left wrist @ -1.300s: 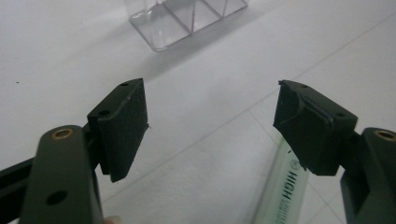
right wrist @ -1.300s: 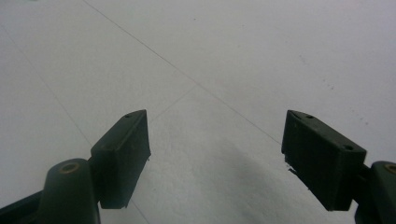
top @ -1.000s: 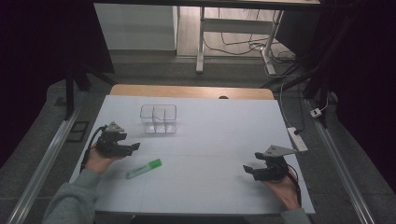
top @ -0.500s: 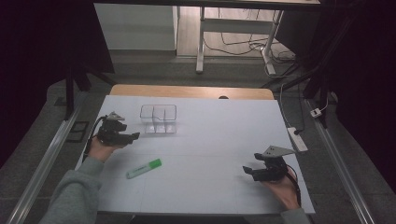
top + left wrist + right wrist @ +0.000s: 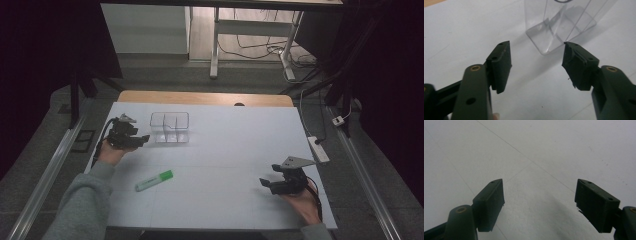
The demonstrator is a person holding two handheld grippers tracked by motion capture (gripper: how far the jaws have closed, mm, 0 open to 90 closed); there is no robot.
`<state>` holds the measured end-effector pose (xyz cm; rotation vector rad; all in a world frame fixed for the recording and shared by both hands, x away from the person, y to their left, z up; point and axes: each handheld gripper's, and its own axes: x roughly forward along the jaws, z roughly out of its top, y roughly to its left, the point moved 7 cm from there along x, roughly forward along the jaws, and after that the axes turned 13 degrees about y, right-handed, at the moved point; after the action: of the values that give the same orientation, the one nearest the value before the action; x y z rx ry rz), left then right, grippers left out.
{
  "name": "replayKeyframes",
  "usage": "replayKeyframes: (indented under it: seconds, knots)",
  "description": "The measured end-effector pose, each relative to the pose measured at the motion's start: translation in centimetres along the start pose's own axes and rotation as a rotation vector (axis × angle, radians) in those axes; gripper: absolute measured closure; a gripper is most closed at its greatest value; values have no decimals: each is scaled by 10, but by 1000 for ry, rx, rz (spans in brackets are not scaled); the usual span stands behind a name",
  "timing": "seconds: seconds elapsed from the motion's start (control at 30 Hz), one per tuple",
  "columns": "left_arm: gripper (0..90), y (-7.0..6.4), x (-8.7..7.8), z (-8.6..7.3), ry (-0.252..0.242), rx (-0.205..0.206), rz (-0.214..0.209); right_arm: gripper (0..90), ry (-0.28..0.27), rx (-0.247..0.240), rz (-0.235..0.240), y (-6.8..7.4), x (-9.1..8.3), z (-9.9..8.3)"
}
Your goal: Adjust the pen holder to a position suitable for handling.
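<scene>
While the left gripper [image 5: 142, 138] is held just beside the clear box [image 5: 170, 127], its jaws are spread wide and nothing is pinched between them. In the left gripper view, the clear box [image 5: 560, 27] is seen close ahead of the two black jaws, with one corner pointed at the gap. The box is stood upright on the white table [image 5: 235, 150], toward the far left, and thin walls are seen inside it that split it into parts. It looks empty.

The box is see-through and looks light, so it could be pushed away if it is bumped by one jaw first. It could also be tipped over if it is grabbed too high on its wall. If the corner is squeezed and not a flat wall, the box could be twisted or could slip out. A thin wall could be bent if it is pressed too hard.

The green marker [image 5: 154, 180] is laid flat on the table, nearer to the person, well apart from the box and from both grippers. It could be rolled away if it is knocked by a sleeve.

The right gripper [image 5: 267, 184] is held low at the near right side of the table. Its jaws are spread wide too, and nothing is held.
</scene>
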<state>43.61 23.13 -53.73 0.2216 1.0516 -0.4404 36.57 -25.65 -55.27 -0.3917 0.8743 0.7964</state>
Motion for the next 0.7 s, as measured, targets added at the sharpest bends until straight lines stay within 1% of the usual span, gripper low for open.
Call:
replayKeyframes:
  seconds: [0.1, 0.33, 0.5, 0.53, 0.57, 0.63, 0.7]
  knots:
    - [472, 1, 4, 3, -6, -8, -2, 227, -3, -8, 5, 1, 0, 0]
    - [628, 8, 16, 8, -12, -22, 19, 227, 2, -8, -1, 1, 1, 0]
    - [749, 9, 19, 13, -12, -19, 14, 227, 5, -6, -3, 0, 1, 0]
    - [777, 9, 20, 14, -17, -21, 6, 227, 5, -7, -4, 0, 1, 0]
    - [810, 8, 20, 15, -18, -17, -2, 227, 7, -8, -7, 0, 1, -1]
    - [885, 8, 20, 17, -20, -4, -1, 227, 7, -8, -8, 0, 0, -1]
    - [889, 7, 22, 19, -14, 10, -4, 227, 5, -6, -5, 0, 0, -1]
